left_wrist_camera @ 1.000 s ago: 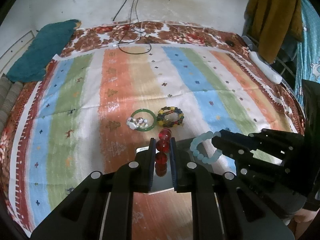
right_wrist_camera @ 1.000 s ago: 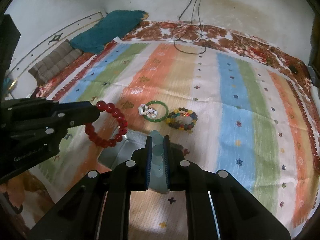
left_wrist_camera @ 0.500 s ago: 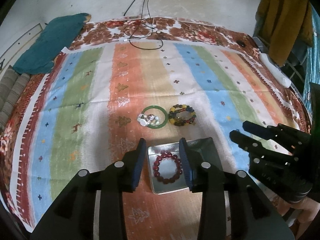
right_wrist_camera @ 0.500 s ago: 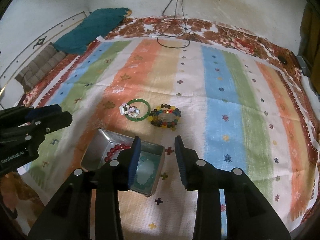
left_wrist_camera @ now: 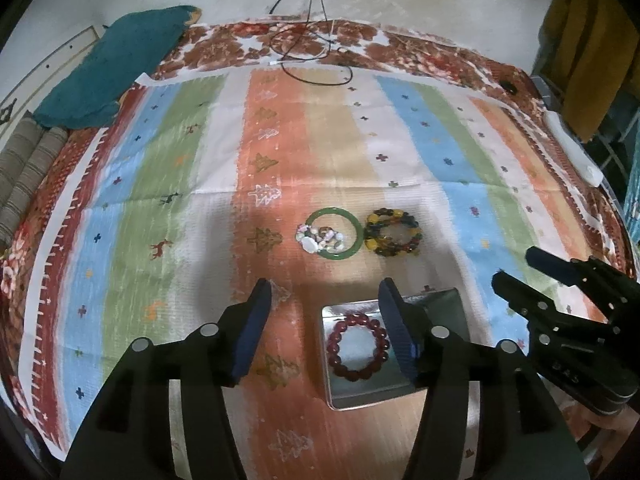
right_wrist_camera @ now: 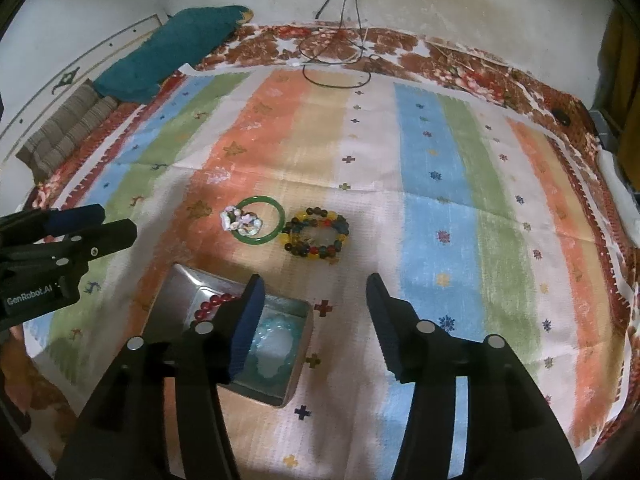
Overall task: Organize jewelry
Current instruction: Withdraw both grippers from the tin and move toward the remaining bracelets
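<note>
Both claws gape above tin (left_wrist_camera: 362, 400); green bangle (left_wrist_camera: 339, 233) lies beyond.

red bracelet (left_wrist_camera: 357, 346) and aqua bracelet (right_wrist_camera: 276, 347) lie flat in tin (left_wrist_camera: 374, 398).

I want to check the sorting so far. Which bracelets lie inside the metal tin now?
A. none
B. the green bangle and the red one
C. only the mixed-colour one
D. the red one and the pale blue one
D: the red bracelet and the pale blue bracelet lie in the metal tin; the rest are on the cloth.
</note>
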